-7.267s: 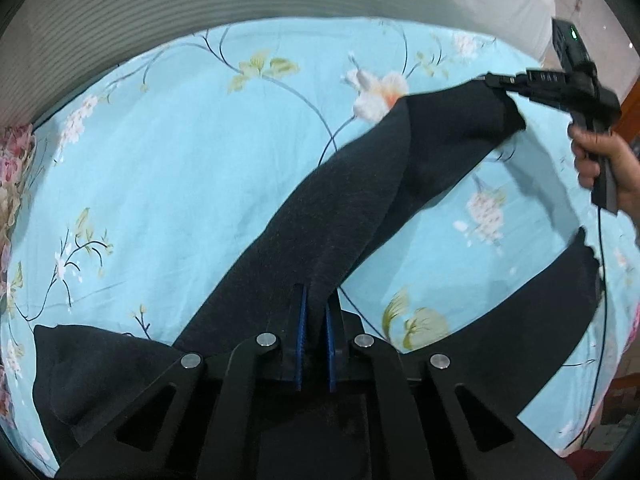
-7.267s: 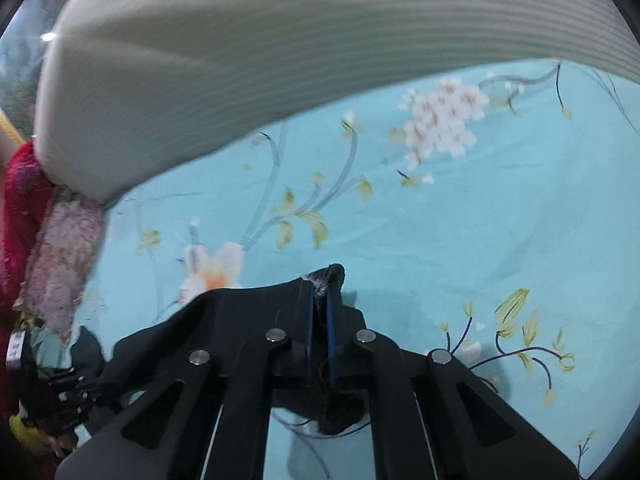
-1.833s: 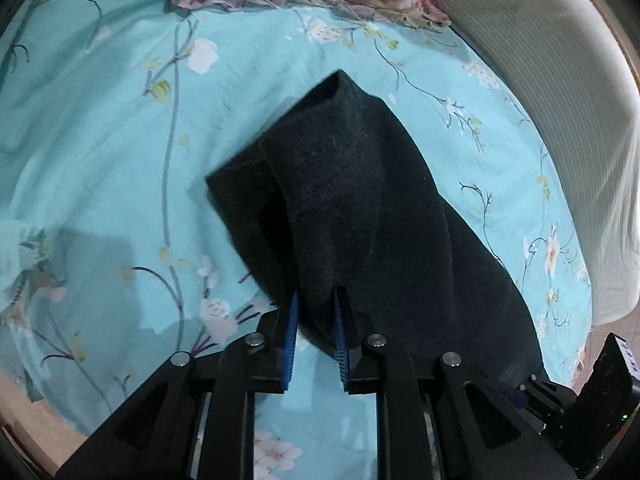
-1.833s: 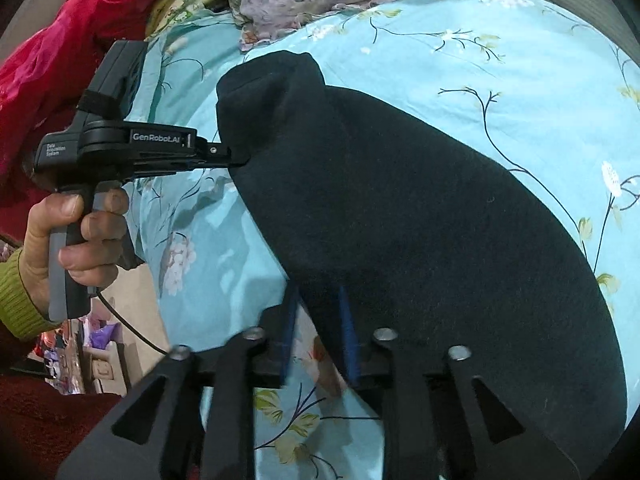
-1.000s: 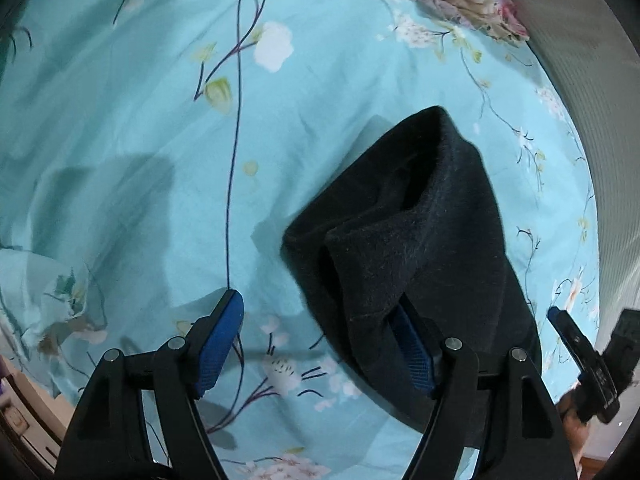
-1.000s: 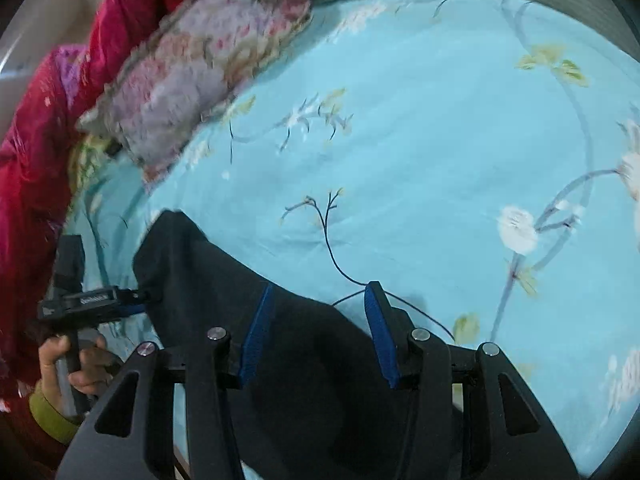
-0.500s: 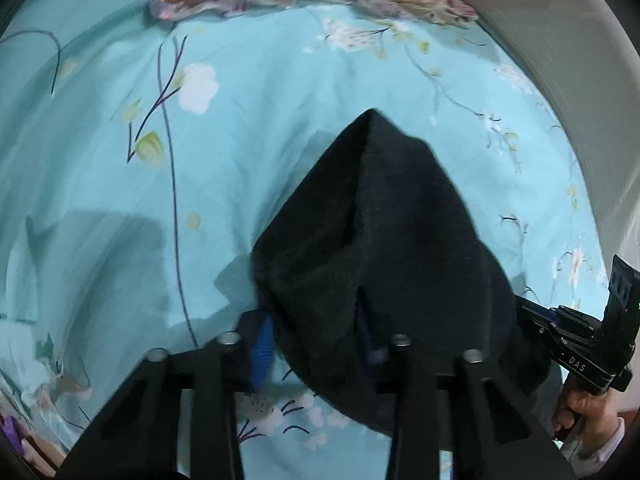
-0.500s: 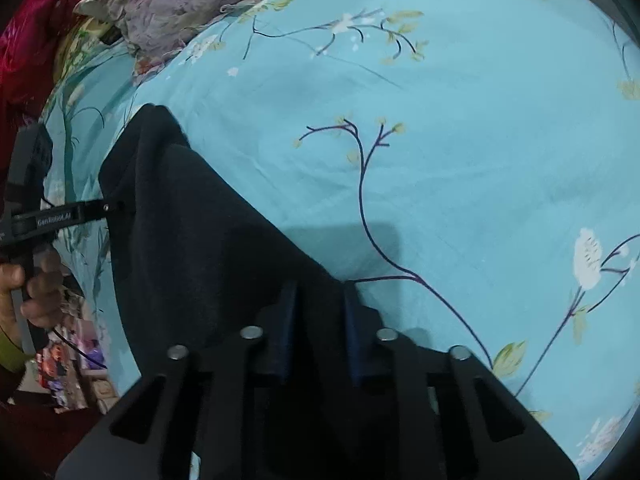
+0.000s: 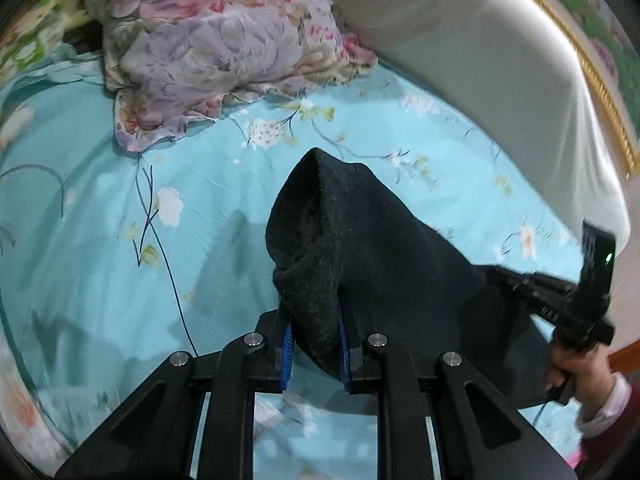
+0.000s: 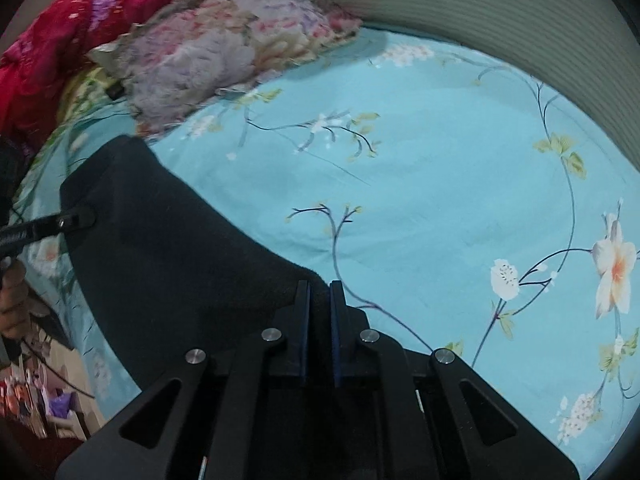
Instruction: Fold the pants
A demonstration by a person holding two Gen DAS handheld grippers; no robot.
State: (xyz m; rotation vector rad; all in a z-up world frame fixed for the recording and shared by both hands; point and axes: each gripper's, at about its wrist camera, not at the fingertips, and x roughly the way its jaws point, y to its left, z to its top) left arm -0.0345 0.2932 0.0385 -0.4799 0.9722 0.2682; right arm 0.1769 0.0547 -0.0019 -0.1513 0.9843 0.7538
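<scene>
Both jaws, wide a second ago, closing: left gripper (image 9: 314, 344) clamped on pants (image 9: 384, 248) edge, right gripper (image 10: 319, 300) likewise, lower centre. Next fold can begin.

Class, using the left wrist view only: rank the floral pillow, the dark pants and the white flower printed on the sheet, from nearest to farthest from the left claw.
1. Dark pants: bunched between the closing jaws of the left claw.
2. White flower: printed on the sheet, up and left of the claw.
3. Floral pillow: far end of the bed, top left.
</scene>
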